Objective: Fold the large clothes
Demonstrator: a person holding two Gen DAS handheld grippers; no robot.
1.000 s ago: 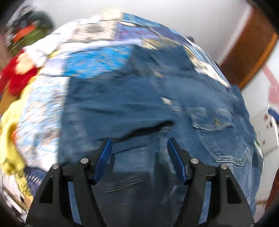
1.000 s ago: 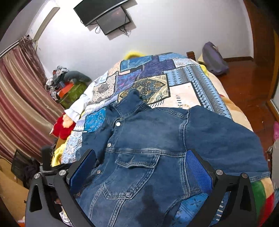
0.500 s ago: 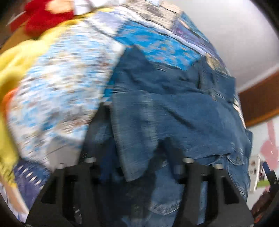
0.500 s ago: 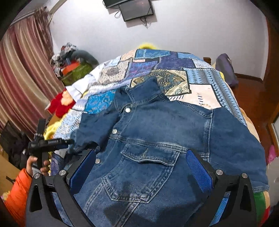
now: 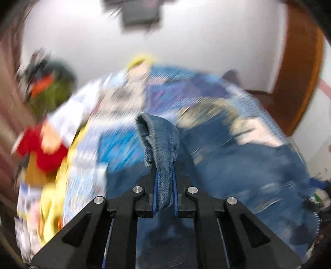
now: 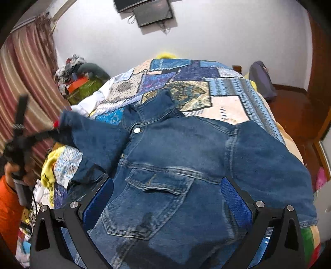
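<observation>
A dark blue denim jacket (image 6: 186,149) lies front up on the patchwork quilt (image 6: 186,72), collar towards the far wall. My left gripper (image 5: 164,165) is closing tight on a fold of the jacket's left sleeve (image 5: 161,134), and the pads press the denim. In the right wrist view that gripper (image 6: 47,134) is a blur at the left and holds the sleeve end (image 6: 68,120) up off the bed. My right gripper (image 6: 165,182) stands wide open just above the jacket's lower front, near the chest pocket (image 6: 159,184), with nothing gripped.
A person's hand and orange sleeve (image 6: 8,202) carry the left gripper at the bed's left edge. A striped curtain (image 6: 24,72) and a clothes pile (image 6: 78,70) stand at the left. A screen (image 6: 153,12) hangs on the wall, and a bag (image 6: 260,78) sits on the wooden floor at the right.
My left gripper went from open over the jacket to shut on the sleeve, then swung up and left, lifting it. The right gripper sank slightly and stayed open.
</observation>
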